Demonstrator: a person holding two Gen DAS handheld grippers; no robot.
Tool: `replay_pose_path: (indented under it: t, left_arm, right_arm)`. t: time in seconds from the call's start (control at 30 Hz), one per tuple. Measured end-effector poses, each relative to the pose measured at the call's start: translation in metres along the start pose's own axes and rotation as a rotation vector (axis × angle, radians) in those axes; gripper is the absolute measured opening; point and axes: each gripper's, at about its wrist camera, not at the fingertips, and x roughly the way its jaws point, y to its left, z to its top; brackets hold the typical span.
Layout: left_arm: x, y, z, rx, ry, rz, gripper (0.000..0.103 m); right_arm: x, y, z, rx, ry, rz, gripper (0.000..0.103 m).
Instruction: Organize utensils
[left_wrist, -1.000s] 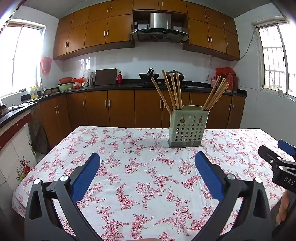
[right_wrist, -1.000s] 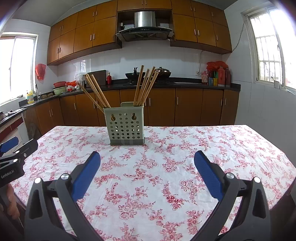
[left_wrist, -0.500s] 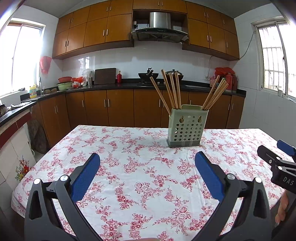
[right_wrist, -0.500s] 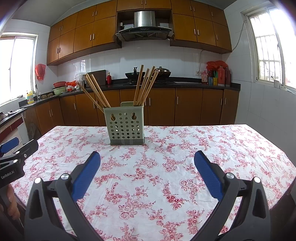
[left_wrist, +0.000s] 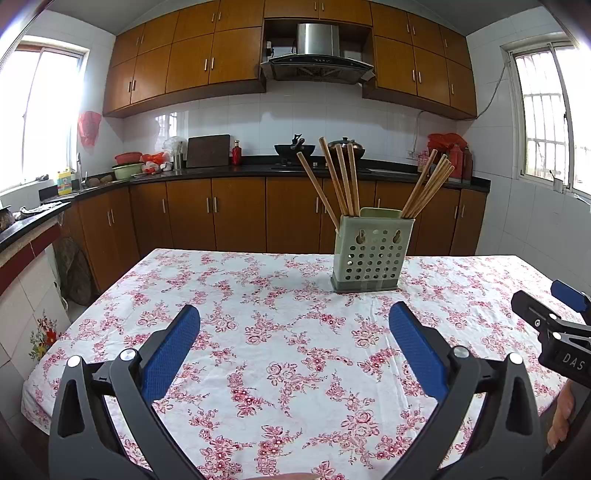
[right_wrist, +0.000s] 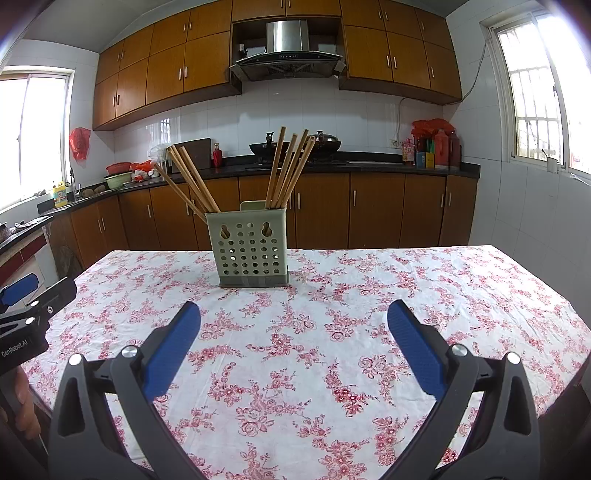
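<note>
Holding both tongs spread wide and empty, I see the left gripper (left_wrist: 294, 334) and right gripper (right_wrist: 294, 332) low in frame above the floral tablecloth (right_wrist: 369, 295); the green holder (left_wrist: 370, 251) of chopsticks (left_wrist: 343, 177) stands beyond, nothing between.

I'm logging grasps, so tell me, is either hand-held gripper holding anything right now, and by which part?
Nothing is held. The left hand-held gripper and right hand-held gripper are both open above the tablecloth.
</note>
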Motion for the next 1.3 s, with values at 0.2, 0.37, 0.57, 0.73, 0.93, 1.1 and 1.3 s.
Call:
replay_pose_path:
  t: [0.2,0.37,0.57,0.73,0.93,1.1,1.3]
  left_arm:
    - [0.0004,-0.001,-0.0004,-0.002,0.001,-0.002,0.101]
    - [0.0004,-0.0008,-0.0003,-0.001,0.002,-0.002,0.101]
    - [0.0006,-0.0018,-0.0007,-0.001,0.002,-0.002,0.101]
    - [0.0007,-0.0012,-0.0005,-0.001,0.003,-0.003,0.101]
    - [0.0018,-0.0027,-0.002,-0.006,0.004,-0.008,0.101]
    - [0.0026,-0.0031,-0.0026,-0.005,0.006,-0.009,0.101]
    - [0.0038,-0.0035,-0.0026,-0.005,0.007,-0.011,0.101]
  right_arm:
    - [0.0,-0.0001,0.0001,0.0,0.0,0.0,0.099]
    - [-0.0001,-0.0003,0.0001,0.0,0.001,-0.001,0.099]
    - [0.0004,-0.001,-0.0003,0.001,0.002,0.0,0.099]
    - [0.0005,-0.0006,-0.0001,0.001,0.001,-0.001,0.099]
    - [0.0007,-0.0002,-0.0008,0.002,0.002,-0.001,0.099]
    - [0.0007,0.0003,-0.0015,0.002,0.004,-0.001,0.099]
    - [0.0009,0.0015,-0.0031,0.003,0.005,-0.001,0.099]
